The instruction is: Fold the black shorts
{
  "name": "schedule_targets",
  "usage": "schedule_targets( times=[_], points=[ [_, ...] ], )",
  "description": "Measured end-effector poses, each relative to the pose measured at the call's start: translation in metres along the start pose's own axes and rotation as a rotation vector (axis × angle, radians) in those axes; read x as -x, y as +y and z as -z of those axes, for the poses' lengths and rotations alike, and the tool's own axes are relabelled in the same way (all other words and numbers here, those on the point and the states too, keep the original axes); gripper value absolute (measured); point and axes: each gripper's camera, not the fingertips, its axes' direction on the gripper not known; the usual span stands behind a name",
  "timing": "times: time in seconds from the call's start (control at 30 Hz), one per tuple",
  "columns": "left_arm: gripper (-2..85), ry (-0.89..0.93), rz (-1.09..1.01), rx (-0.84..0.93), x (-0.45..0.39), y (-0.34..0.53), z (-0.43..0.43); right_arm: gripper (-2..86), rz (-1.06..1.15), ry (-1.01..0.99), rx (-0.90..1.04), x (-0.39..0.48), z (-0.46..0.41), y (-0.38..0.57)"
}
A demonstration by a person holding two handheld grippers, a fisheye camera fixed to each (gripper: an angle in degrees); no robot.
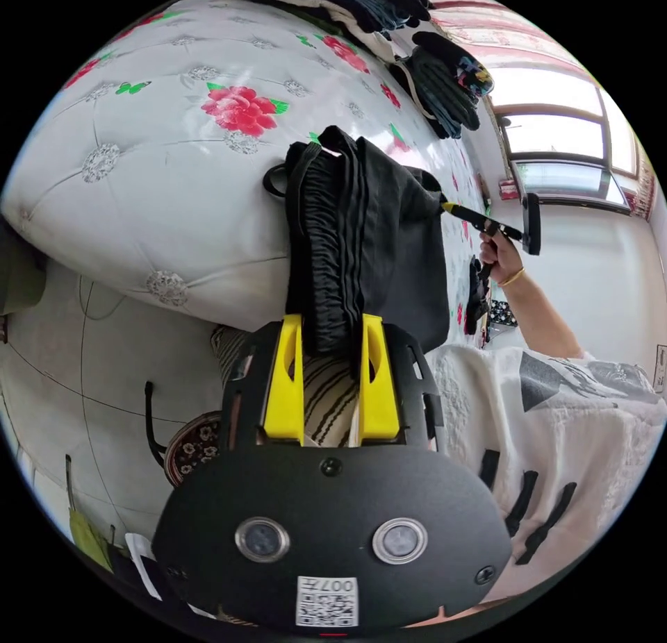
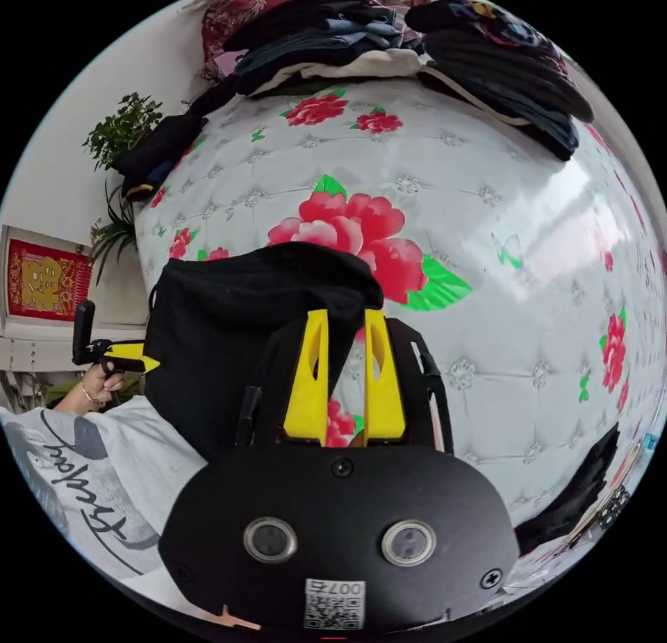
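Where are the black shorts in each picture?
Left gripper view: the black shorts hang in the middle, their gathered waistband between the left gripper jaws.
Right gripper view: the shorts sit left of the middle, an edge pinched by the right gripper.
Shared landmark: the white mattress with red flowers lies behind the shorts in both.

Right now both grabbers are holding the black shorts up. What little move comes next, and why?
Probably lower the black shorts flat onto the flowered bed. The left gripper pinches the bunched waistband, the right gripper holds the other edge, and the cloth hangs off the surface.
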Motion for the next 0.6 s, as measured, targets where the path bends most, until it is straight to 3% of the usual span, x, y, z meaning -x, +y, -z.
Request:
schedule_targets(
  times=[0.1, 0.27, 0.33, 0.6],
  points=[
    [13.8, -0.046, -0.073, 0.032, -0.016, -0.004, 0.0, 6.2, -0.055, 0.033, -0.021, 0.001, -0.009, -0.041],
    [13.7, -0.063, -0.077, 0.088, -0.026, -0.017, -0.001, 6.6, -0.242, -0.198, -0.151, -0.046, 0.012, -0.053],
    [13.4, -0.059, -0.073, 0.104, -0.027, -0.022, -0.002, 7.0, -0.261, -0.371, -0.2, -0.071, 0.028, -0.021],
    [9.5, -0.031, -0.072, 0.186, -0.028, -0.044, -0.01, 8.5, -0.401, -0.566, 0.018, -0.117, 0.001, 0.167]
  ],
)
